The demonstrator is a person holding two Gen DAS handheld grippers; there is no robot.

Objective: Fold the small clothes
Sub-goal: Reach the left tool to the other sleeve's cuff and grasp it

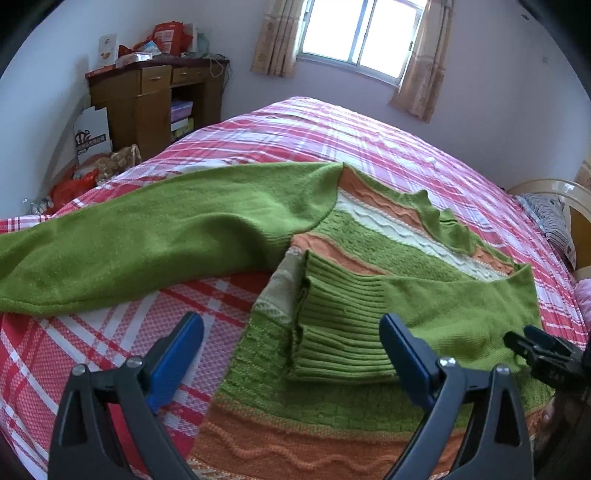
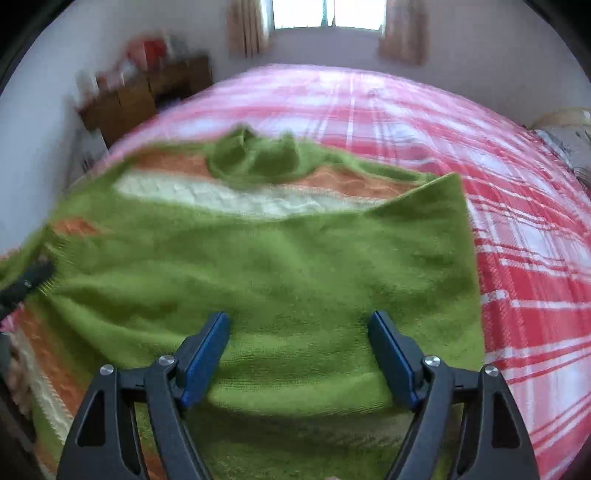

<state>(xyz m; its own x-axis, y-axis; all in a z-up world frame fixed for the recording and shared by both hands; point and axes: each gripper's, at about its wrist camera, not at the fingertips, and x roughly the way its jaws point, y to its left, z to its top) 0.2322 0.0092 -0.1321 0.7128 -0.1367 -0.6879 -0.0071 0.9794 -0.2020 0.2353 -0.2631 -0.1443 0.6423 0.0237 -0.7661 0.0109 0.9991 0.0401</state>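
A green knit sweater (image 1: 369, 236) with orange and white bands lies spread on the bed (image 1: 332, 125), whose cover is a red, pink and white plaid. One sleeve (image 1: 147, 236) stretches out flat across the plaid, away from the sweater's body toward the wooden desk (image 1: 155, 96) by the wall; the other sleeve (image 1: 424, 314) is folded across the sweater's chest, its ribbed cuff (image 1: 340, 325) resting on the knit bands. The left gripper (image 1: 291, 332) hovers just above that cuff with its blue-padded jaws spread wide — nothing between them. The right gripper (image 2: 299, 328) is likewise wide open and empty, poised over the folded sleeve's plain green cloth, with the sweater's collar (image 2: 251, 155) beyond it toward the window (image 2: 325, 14). The right wrist view is blurred, so finer detail of the knit there cannot be made out. A black tip of the other gripper shows at the sweater's edge in each view.
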